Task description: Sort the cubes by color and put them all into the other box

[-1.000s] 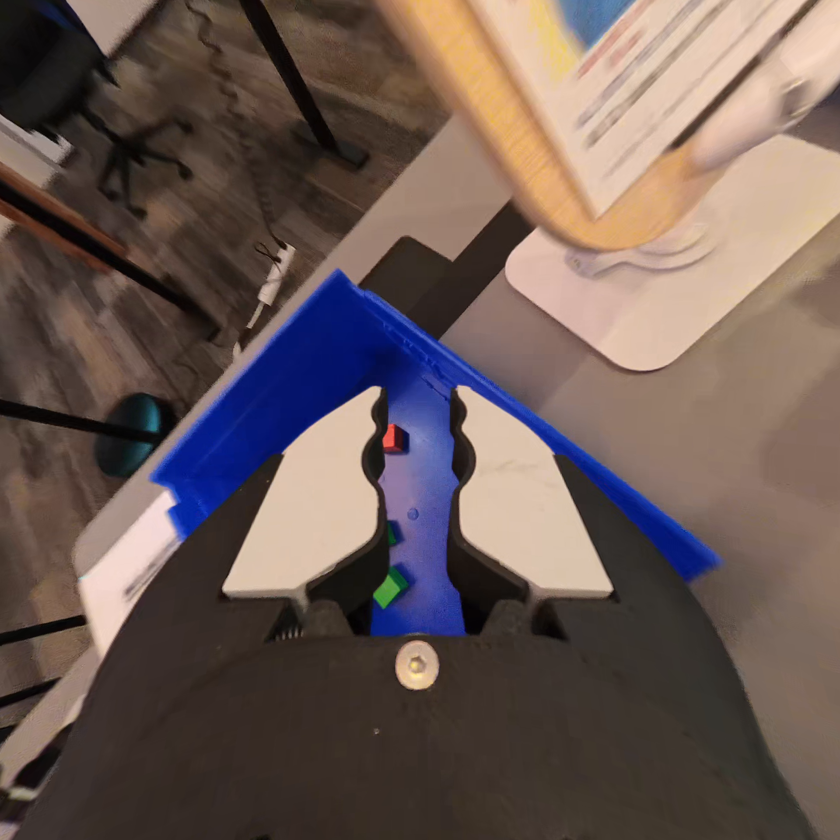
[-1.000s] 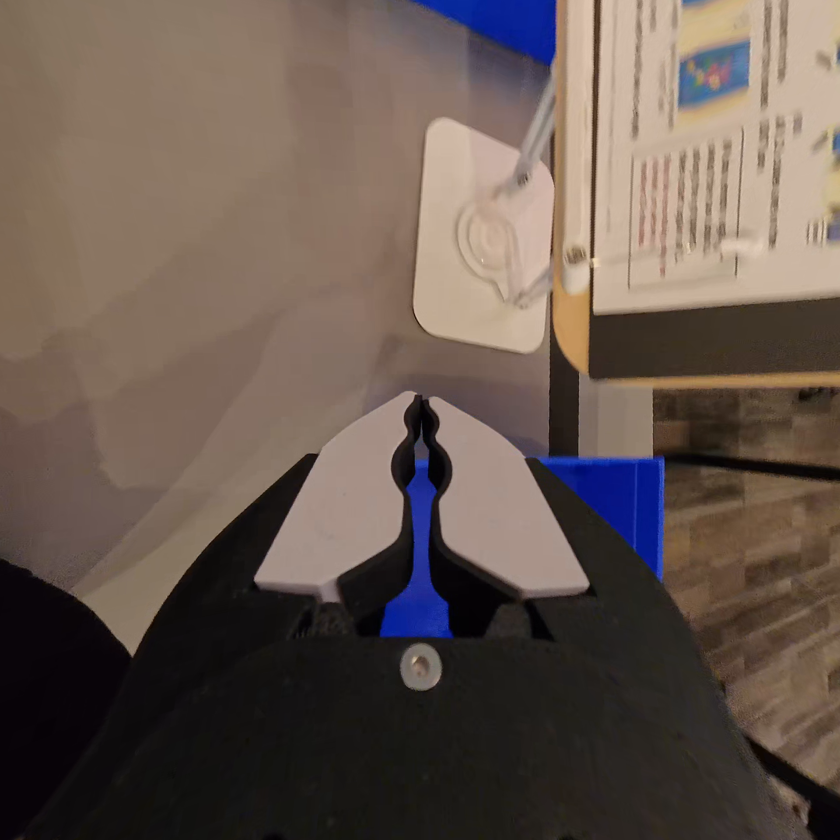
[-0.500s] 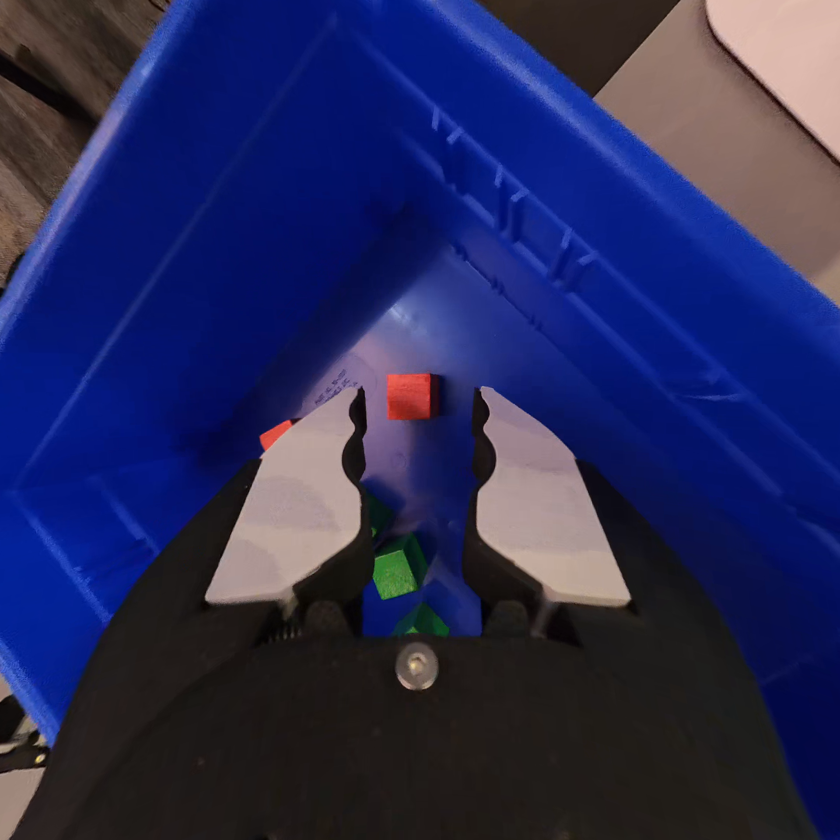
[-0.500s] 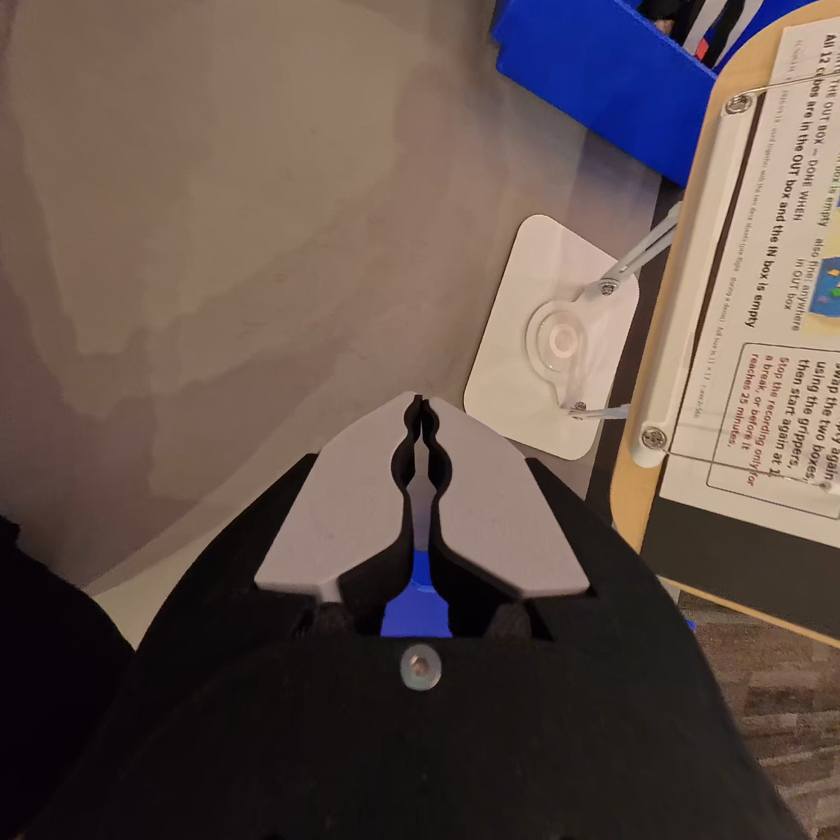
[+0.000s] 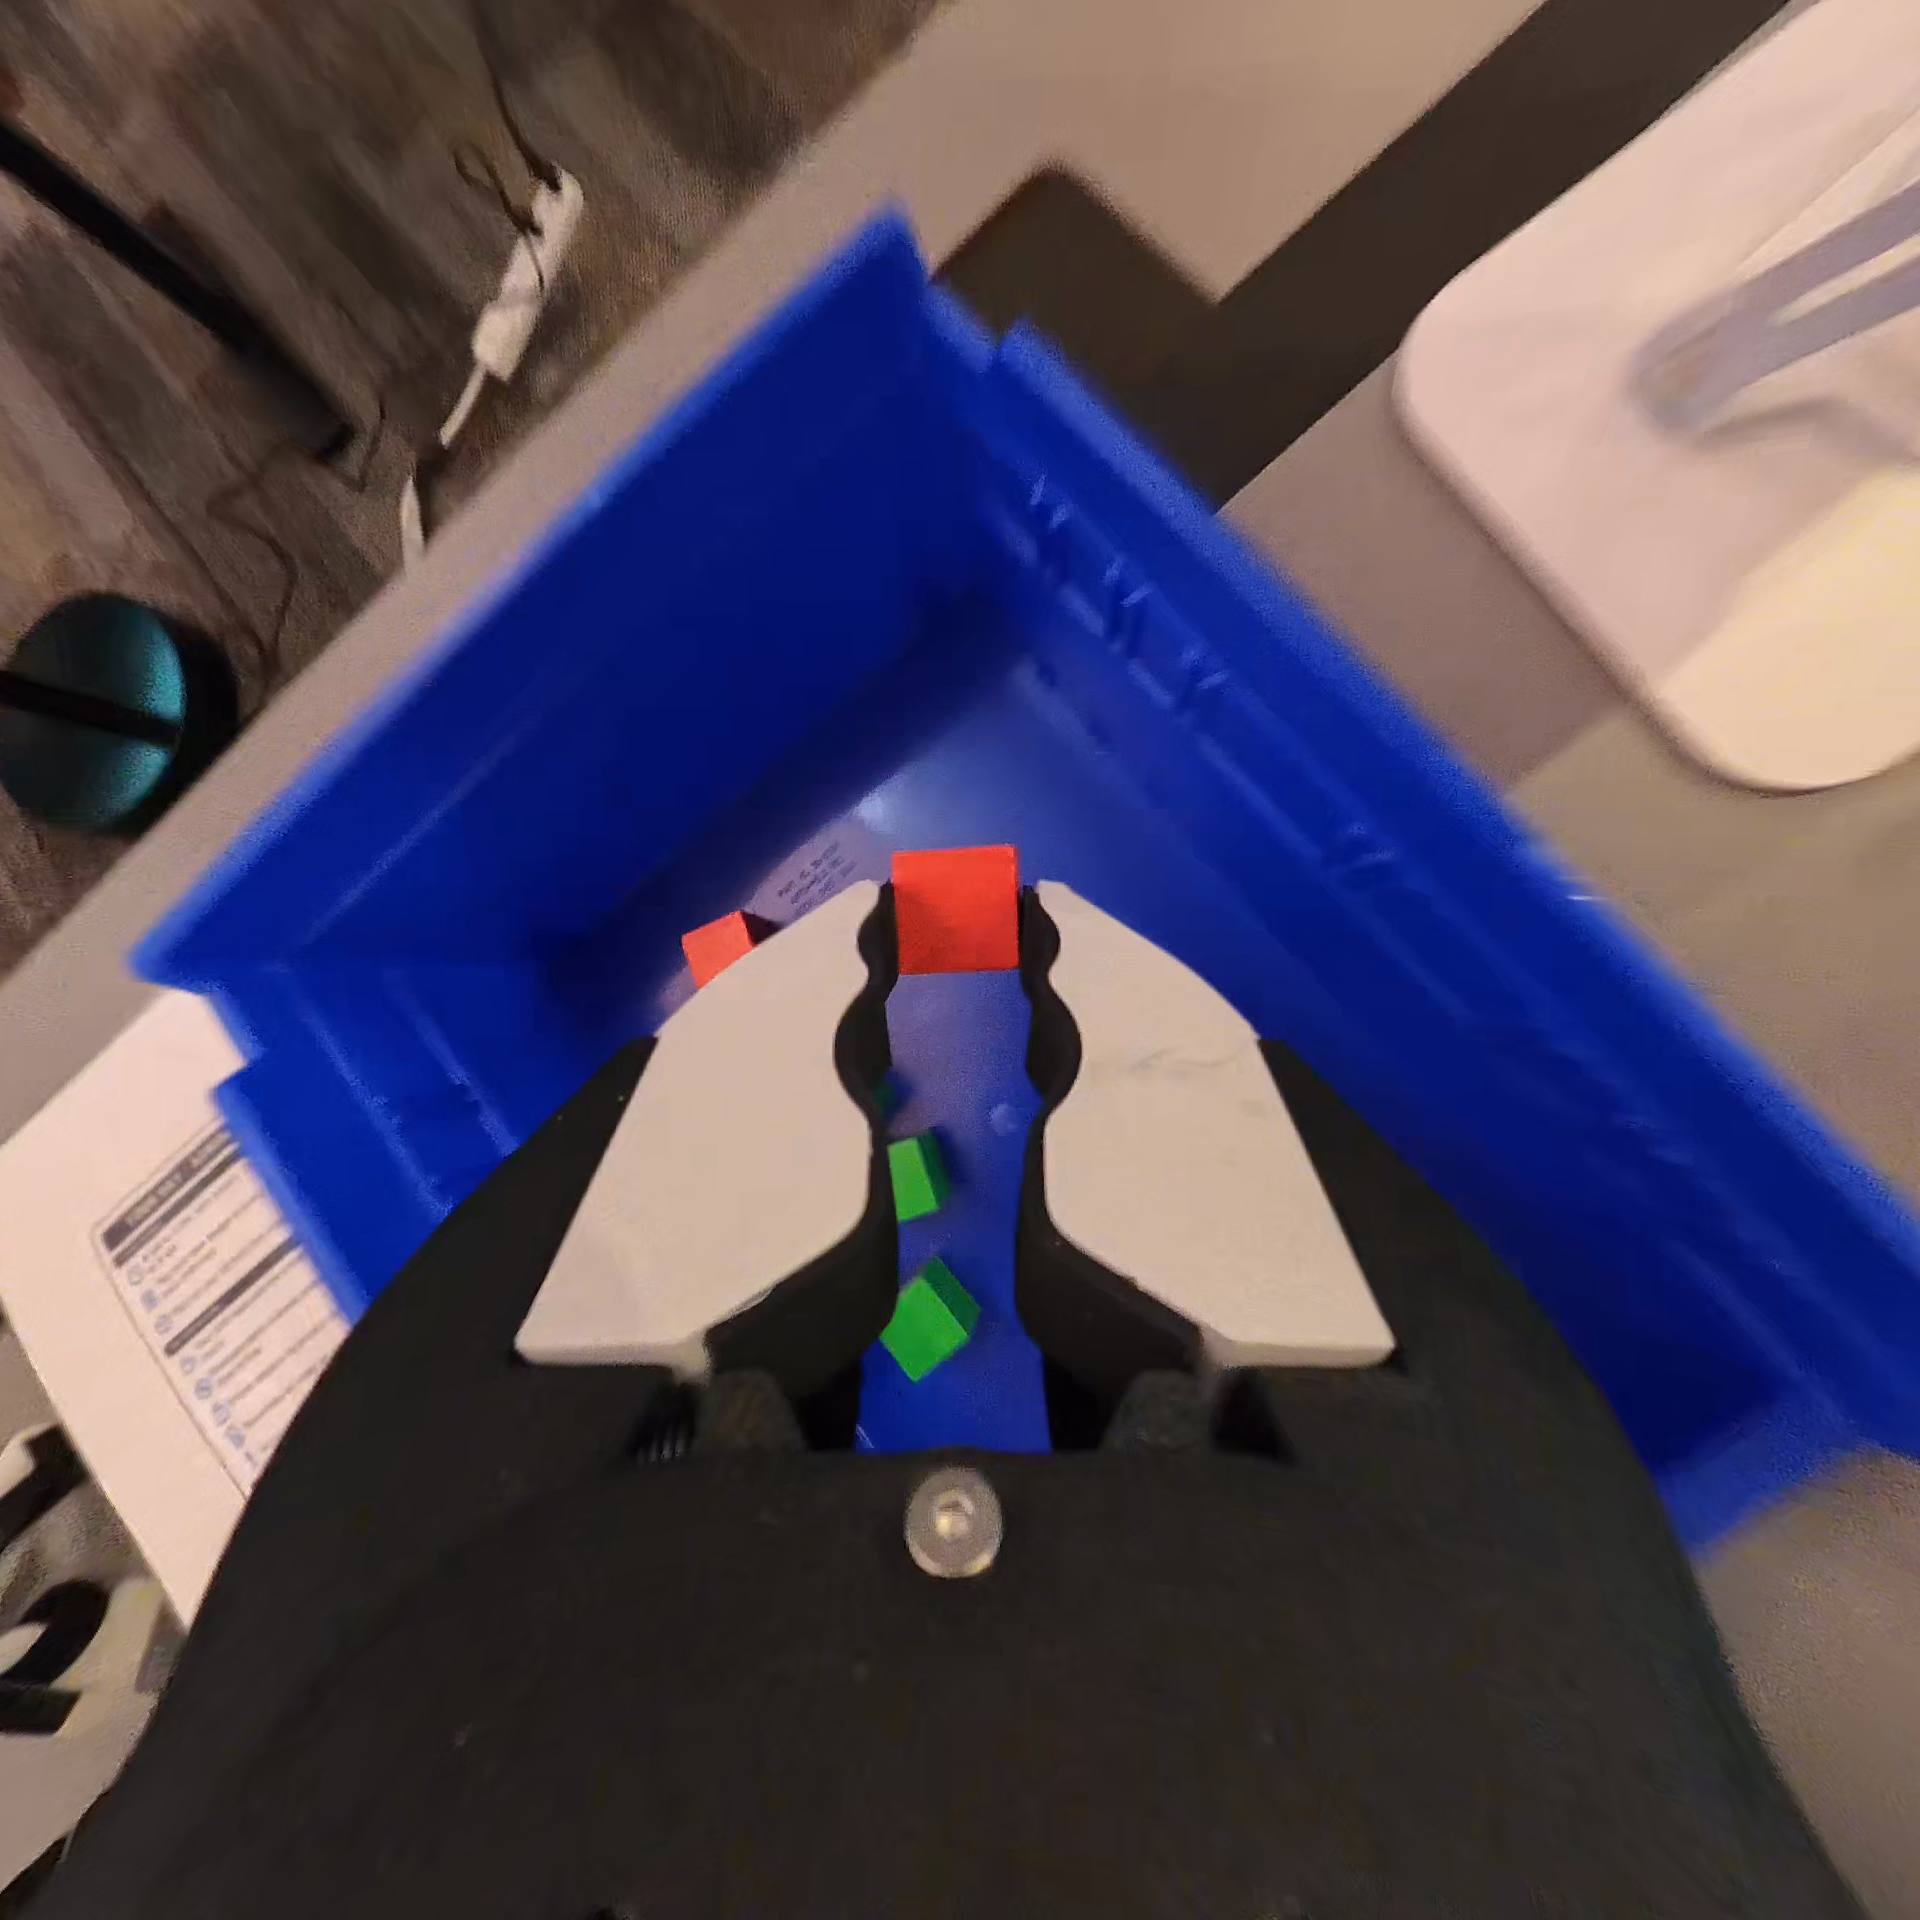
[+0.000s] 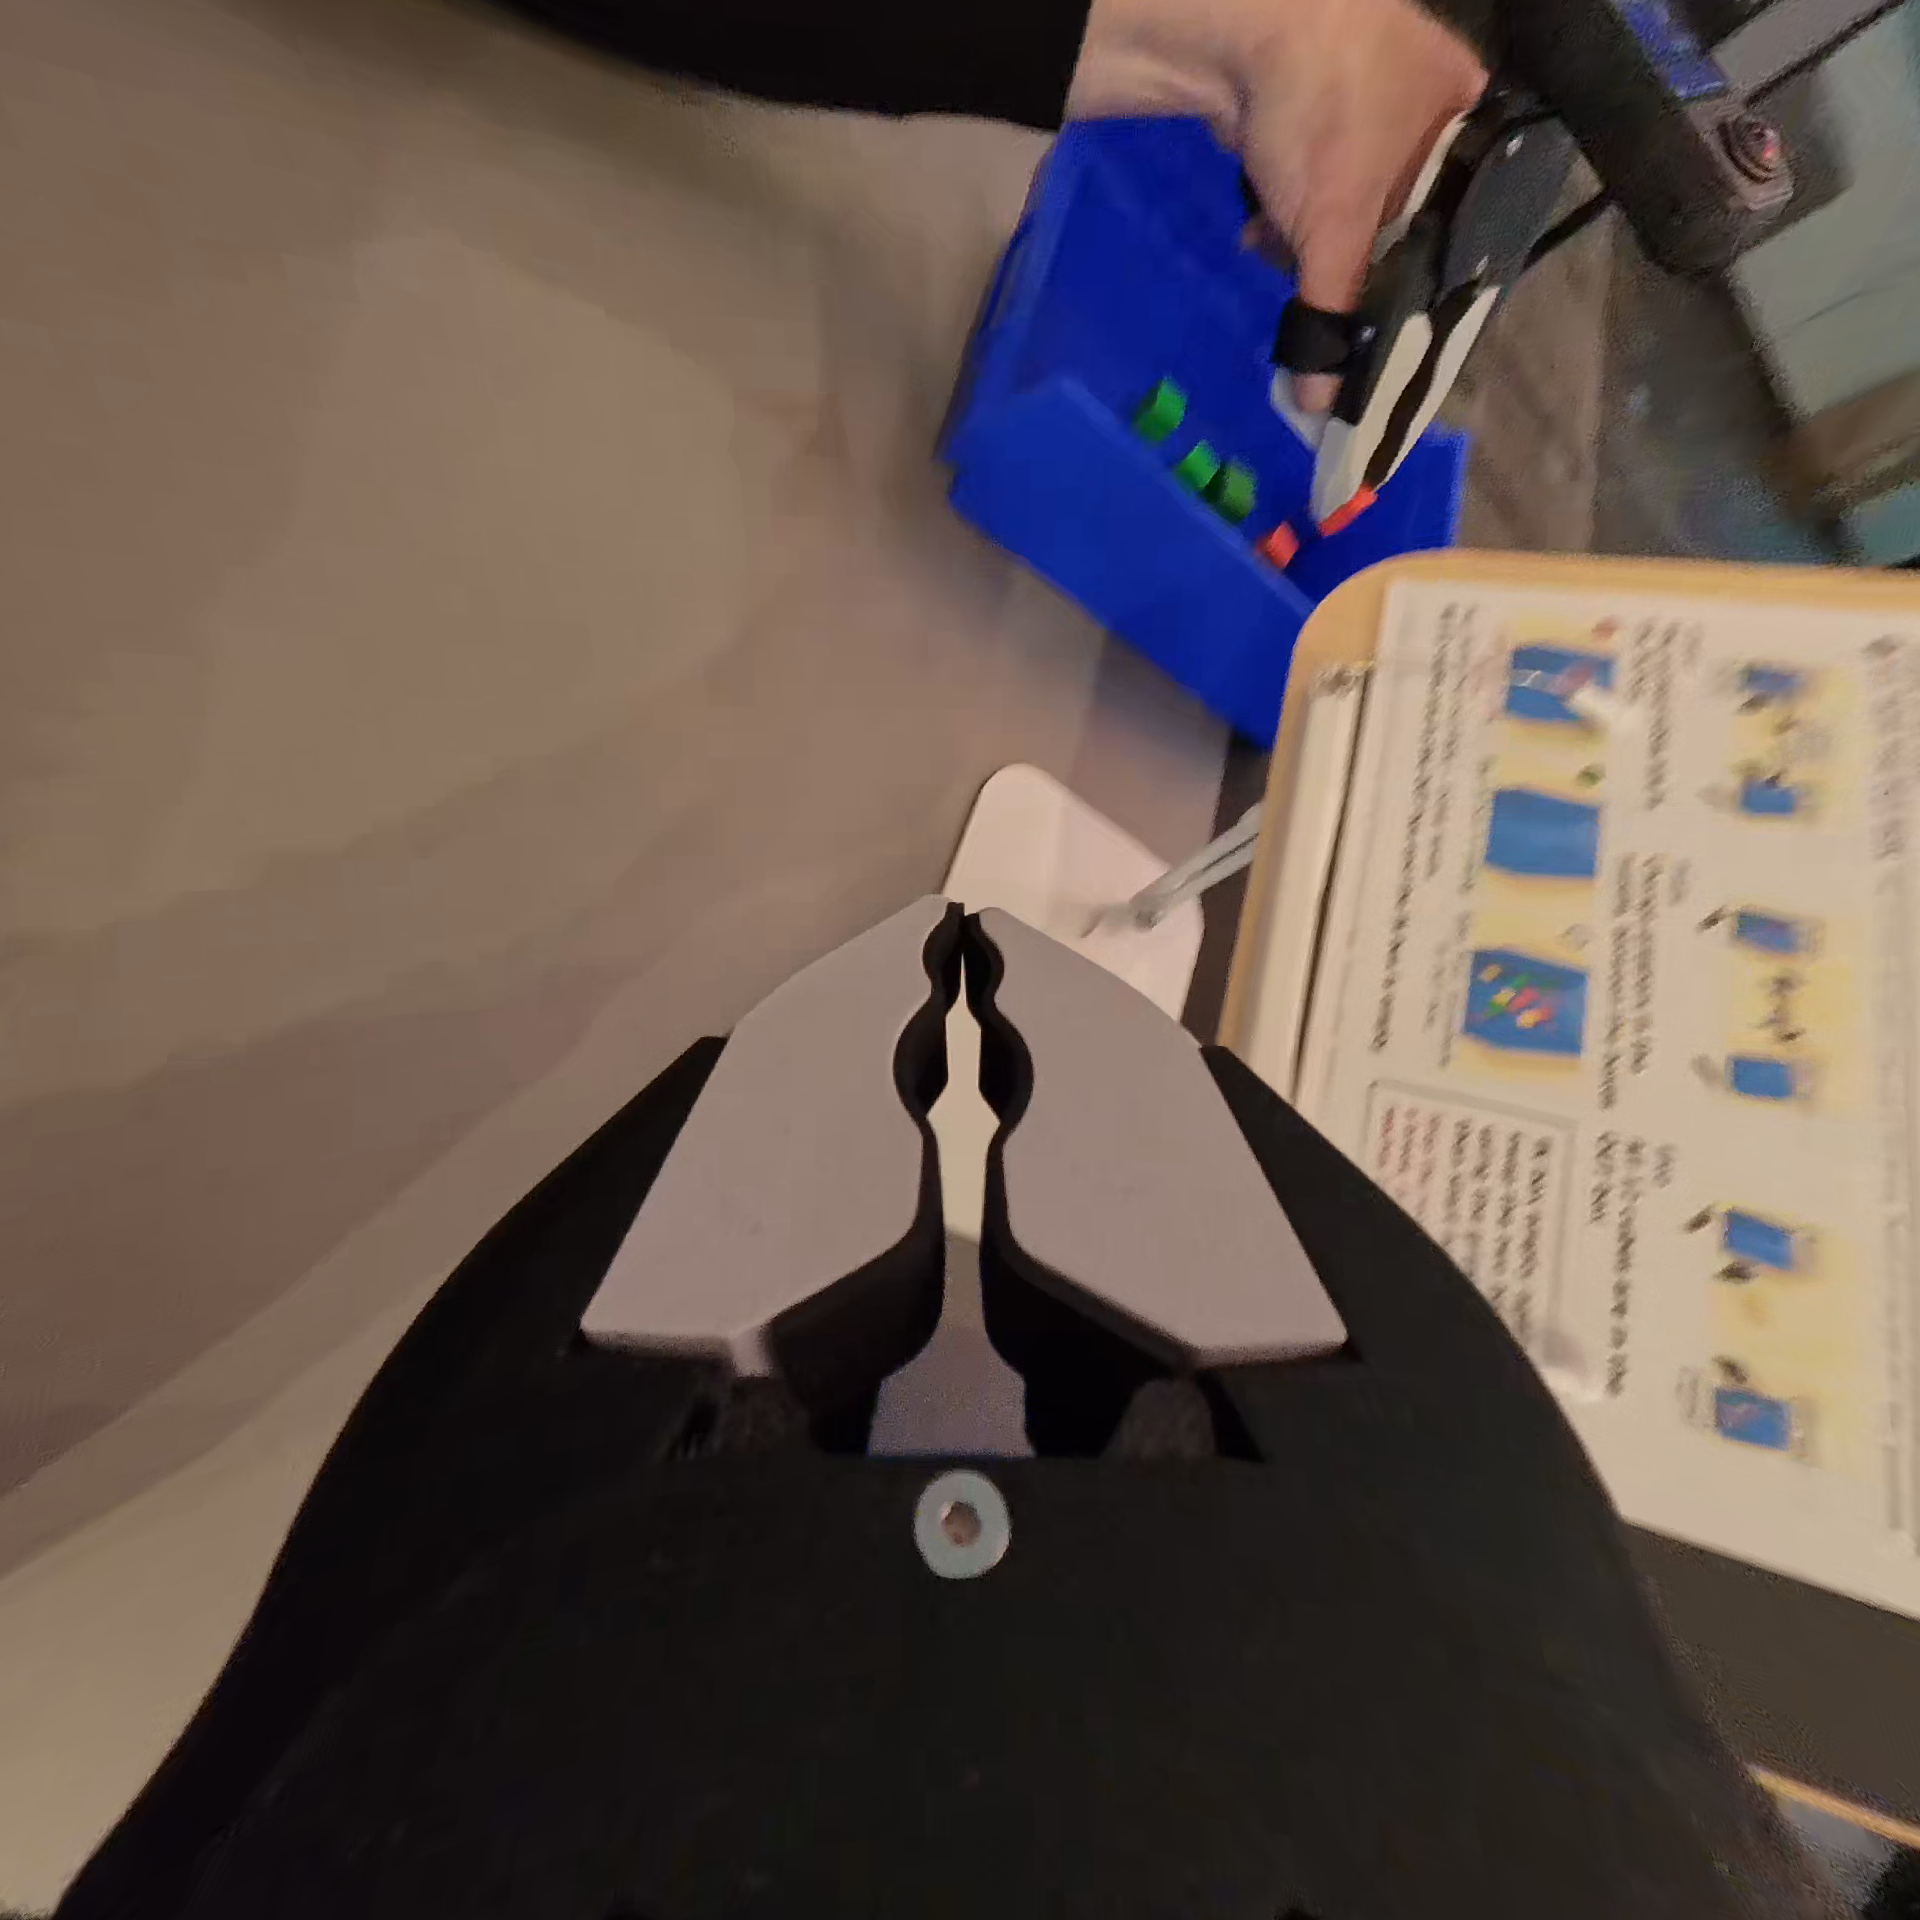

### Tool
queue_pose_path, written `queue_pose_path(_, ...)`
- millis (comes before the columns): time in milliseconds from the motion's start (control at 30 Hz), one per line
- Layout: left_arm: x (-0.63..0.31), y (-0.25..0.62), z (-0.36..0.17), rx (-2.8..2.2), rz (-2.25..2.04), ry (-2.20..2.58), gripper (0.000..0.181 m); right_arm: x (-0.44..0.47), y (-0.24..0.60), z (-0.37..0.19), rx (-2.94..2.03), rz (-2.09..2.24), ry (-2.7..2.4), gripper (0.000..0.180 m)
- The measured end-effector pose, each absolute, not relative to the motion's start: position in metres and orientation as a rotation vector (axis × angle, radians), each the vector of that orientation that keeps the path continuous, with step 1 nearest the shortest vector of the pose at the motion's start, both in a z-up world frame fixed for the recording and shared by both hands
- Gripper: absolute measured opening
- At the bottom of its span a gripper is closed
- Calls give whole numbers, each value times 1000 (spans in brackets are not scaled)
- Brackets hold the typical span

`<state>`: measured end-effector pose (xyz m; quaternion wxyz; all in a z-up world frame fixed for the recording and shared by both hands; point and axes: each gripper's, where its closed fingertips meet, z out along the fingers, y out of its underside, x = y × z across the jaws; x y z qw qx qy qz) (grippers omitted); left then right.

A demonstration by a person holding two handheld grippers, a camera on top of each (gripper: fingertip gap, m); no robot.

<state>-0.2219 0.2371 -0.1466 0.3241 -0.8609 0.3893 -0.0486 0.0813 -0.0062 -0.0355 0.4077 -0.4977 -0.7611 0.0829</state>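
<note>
Left wrist view looks down into a blue box standing on the grey counter. The left gripper hangs above the box floor with its fingers pinching a red cube at the tips. A second red cube lies on the box floor just left of the fingertips, partly hidden by the left finger. Two green cubes show on the floor through the gap between the fingers. A white stand base sits on the counter beyond the box.

From the right wrist view, the right gripper hovers over bare counter, well apart from the box, its fingers pressed together at the tips and holding nothing. A clipboard with an illustrated instruction sheet stands to its right.
</note>
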Motion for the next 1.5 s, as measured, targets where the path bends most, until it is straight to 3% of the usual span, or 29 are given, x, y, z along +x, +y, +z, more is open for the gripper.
queue_pose_path(33, -215, 226, -126, -2211, -179, 1025, 22, 72, -2, -29, -1202, 195, -1873, 0)
queue_pose_path(100, -195, 199, -89, -2098, -292, 1081, 22, 57, 3, -22, -1113, 195, -1820, 1)
queue_pose_path(200, -146, 144, -58, -1953, -476, 1289, 22, 36, 5, -22, -1014, 176, -1804, 16)
queue_pose_path(433, -37, 29, -62, -1696, -786, 1820, 22, -2, -3, -53, -850, 54, -1906, 52)
queue_pose_path(667, -2, -15, -69, -1588, -1034, 1971, 22, -16, -15, -70, -749, 11, -1975, 48)
queue_pose_path(867, 1, -22, -69, -1555, -1161, 1988, 22, -17, -18, -70, -724, -25, -1985, 24)
queue_pose_path(1100, 4, -29, -59, -1493, -1272, 1966, 22, -14, -23, -58, -746, -14, -1969, 22)
queue_pose_path(1200, -1, -16, -55, -1529, -1159, 1913, 34, -6, -25, -42, -768, 21, -1927, 22)
queue_pose_path(1300, -13, -3, -51, -1563, -1008, 1872, 14, 18, -21, -25, -839, 32, -1888, 22)
queue_pose_path(1500, -31, 30, -45, -1631, -634, 1759, 0, 104, 10, -1, -1070, -19, -1780, 22)
